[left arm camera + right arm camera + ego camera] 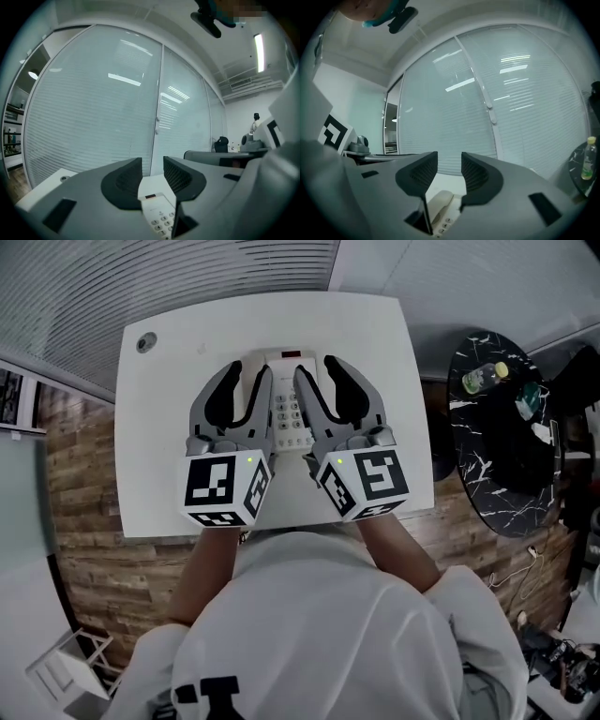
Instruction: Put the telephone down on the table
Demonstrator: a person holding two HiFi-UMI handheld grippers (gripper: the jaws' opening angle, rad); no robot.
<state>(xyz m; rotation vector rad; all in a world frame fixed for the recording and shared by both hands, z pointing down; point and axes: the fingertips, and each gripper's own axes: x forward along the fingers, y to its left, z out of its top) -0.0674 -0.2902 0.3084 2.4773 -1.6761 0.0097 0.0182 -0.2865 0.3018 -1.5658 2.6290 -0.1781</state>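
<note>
A white desk telephone (291, 413) lies flat on the white table (159, 474), keypad up, with its handset resting on its left side. Both grippers hang side by side above it and point away from me at the blinds. My left gripper (248, 371) is over the phone's left half and my right gripper (317, 367) over its right half. In the left gripper view the left gripper (152, 164) has a gap between its jaws with only the telephone (159, 211) far below. In the right gripper view the right gripper (449, 157) likewise holds nothing, with the telephone (440, 211) beneath.
A cable grommet (145, 342) sits in the table's far left corner. To the right stands a round black marble table (506, 446) with a bottle (484, 377) on it. A glass wall with blinds (117, 108) lies beyond the table.
</note>
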